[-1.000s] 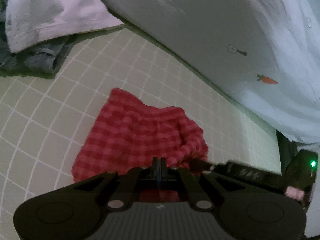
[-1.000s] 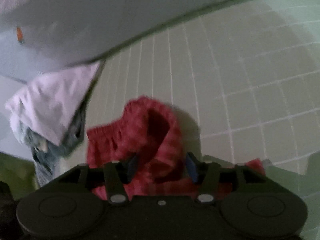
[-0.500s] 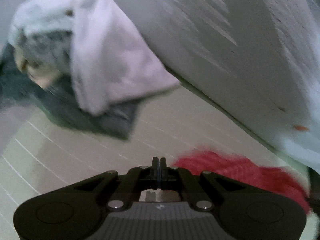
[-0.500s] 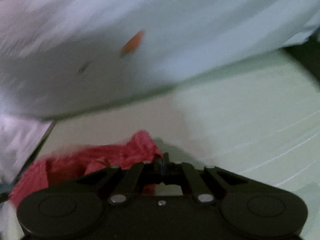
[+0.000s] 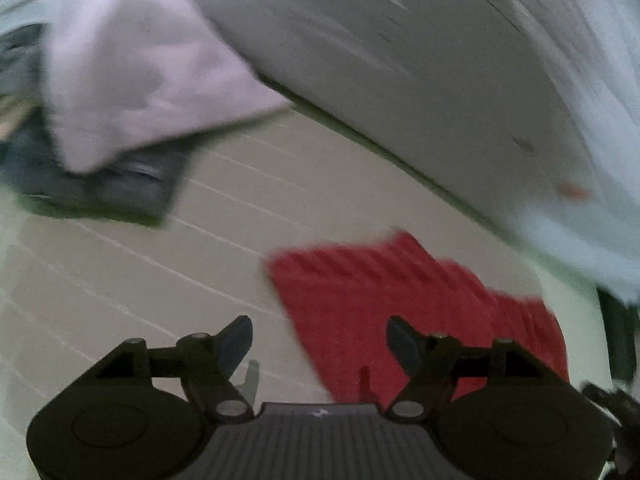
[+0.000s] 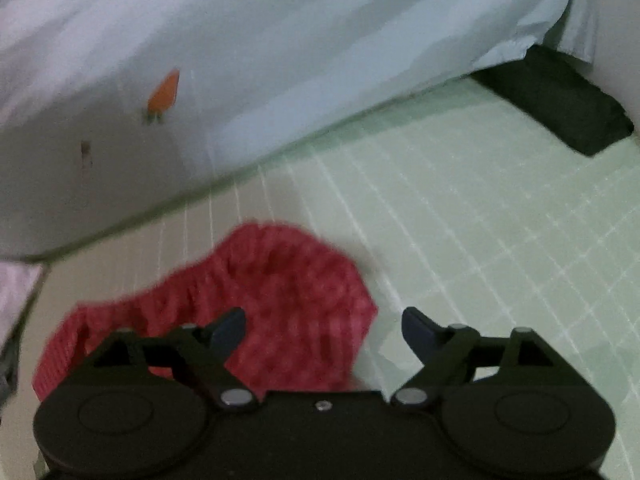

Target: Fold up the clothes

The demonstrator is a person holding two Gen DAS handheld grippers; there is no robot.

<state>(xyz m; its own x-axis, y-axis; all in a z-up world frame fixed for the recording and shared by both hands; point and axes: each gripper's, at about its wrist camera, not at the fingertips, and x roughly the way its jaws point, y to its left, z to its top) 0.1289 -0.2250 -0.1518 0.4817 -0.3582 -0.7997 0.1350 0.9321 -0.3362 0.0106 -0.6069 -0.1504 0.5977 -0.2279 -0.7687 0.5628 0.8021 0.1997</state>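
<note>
Both grippers, shut half a second ago, are now opened wide and nothing is held. The left gripper (image 5: pixel 319 342) and right gripper (image 6: pixel 323 330) hover over the red checked shorts (image 5: pixel 404 308), which lie crumpled at lower centre on the gridded mat (image 6: pixel 460 216). The cloth is judged light, soft and limp; the gathered waistband (image 6: pixel 168 296) is best pinched.

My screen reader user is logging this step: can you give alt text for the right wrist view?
The open right tool hovers over a crumpled red checked garment lying on a pale green gridded mat, holding nothing. Behind it hangs a light blue cloth with a carrot print, and a dark folded item sits at the far right.
</note>
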